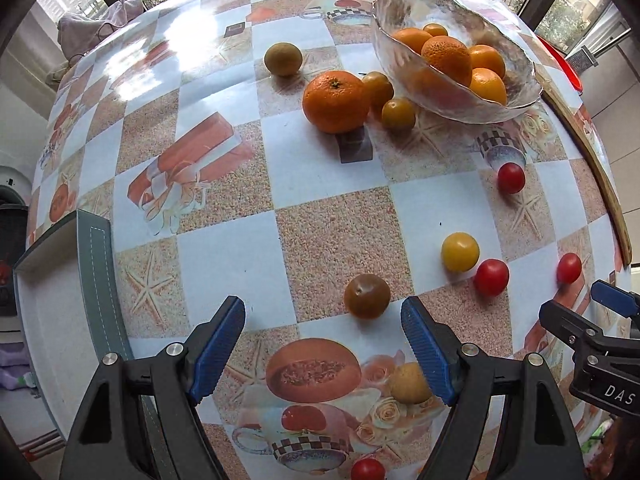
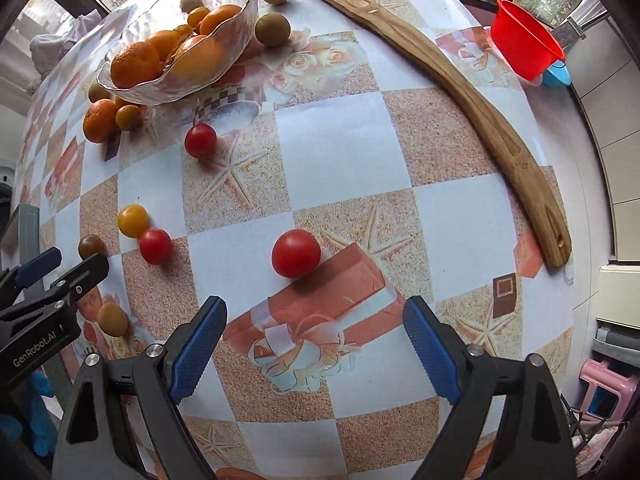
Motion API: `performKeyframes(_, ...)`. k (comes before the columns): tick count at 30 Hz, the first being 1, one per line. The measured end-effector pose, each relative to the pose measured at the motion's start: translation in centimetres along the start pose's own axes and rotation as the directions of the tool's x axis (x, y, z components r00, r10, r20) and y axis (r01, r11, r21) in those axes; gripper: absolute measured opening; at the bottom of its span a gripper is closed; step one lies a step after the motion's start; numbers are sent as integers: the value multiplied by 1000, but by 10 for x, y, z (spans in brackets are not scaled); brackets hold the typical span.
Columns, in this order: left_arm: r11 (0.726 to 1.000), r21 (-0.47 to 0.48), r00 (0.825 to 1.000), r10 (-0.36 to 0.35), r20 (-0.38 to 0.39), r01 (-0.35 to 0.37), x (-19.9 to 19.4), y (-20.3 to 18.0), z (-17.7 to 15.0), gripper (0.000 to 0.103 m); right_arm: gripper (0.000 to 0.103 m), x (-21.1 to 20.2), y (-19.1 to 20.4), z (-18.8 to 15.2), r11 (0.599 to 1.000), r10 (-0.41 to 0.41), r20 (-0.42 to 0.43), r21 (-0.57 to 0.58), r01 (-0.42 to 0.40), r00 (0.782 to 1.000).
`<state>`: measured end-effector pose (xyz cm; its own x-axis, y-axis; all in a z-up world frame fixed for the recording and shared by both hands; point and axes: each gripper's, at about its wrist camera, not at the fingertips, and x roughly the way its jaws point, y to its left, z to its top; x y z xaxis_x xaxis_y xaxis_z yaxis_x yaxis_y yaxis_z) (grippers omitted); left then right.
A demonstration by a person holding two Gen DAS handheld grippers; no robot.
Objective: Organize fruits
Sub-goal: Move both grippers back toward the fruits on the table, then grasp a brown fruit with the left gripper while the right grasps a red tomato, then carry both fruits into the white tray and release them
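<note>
We have oranges in the bowl (image 1: 516, 60), but one orange (image 1: 335, 101) and several small tomatoes (image 2: 296, 253) lie loose on the tabletop (image 2: 344, 140). Both hand-held grippers, left (image 1: 323, 350) and right (image 2: 316, 348), hang apart, empty.

Glossy printed tablecloth (image 1: 328, 236); clear textured glass bowl (image 1: 516, 56); wooden board (image 2: 472, 92).

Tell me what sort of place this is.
Probably a home dining or kitchen area: a table under a printed checkered tablecloth, a glass fruit bowl of oranges, a wooden board, and windows beside it.
</note>
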<state>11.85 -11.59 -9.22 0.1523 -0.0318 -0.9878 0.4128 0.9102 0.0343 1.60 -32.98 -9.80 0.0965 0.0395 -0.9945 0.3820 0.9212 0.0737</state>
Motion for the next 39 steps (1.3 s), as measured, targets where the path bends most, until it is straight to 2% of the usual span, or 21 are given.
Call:
performKeyframes(5, 1000, 0, 1000, -3, 5, 3, 5, -5, 5, 80, 90, 6, 16, 23, 999, -24, 14, -27, 25, 1000)
performKeyframes(10, 999, 23, 999, -40, 16, 40, 1, -17, 9, 54, 66, 7, 46, 34, 996, -60, 38, -68, 62, 997)
performKeyframes(11, 999, 28, 999, -43, 19, 42, 0, -18, 8, 50, 58, 5, 49, 36, 995, -58, 42, -79, 61, 997)
performKeyframes(13, 998, 37, 998, -54, 26, 53, -2, -20, 8, 26, 41, 3, 63, 40, 993, -50, 46, -103, 55, 998)
performKeyframes(14, 997, 37, 997, -69, 24, 68, -3, -21, 8, 23, 28, 3, 70, 41, 993, -45, 45, -109, 49, 998)
performKeyframes(15, 997, 33, 997, -76, 22, 75, -4, -20, 8, 23, 25, 3, 79, 42, 994, -34, 40, -105, 38, 999)
performKeyframes(18, 993, 18, 993, -117, 33, 116, -15, -7, 8, 23, 25, -1, 75, 39, 996, 26, 36, -80, -23, 999)
performKeyframes(23, 991, 1, 988, -137, 76, 137, -44, 9, -7, 23, 25, -17, 80, 36, 994, 68, 43, -89, -64, 997)
performKeyframes(28, 990, -20, 985, -138, 104, 141, -68, 24, -22, 23, 25, -27, 97, 22, 991, 102, 34, -96, -99, 994)
performKeyframes(39, 985, -111, 983, -115, 146, 132, -79, 76, -51, 23, 25, -43, 131, -8, 973, 137, 18, -192, -131, 990)
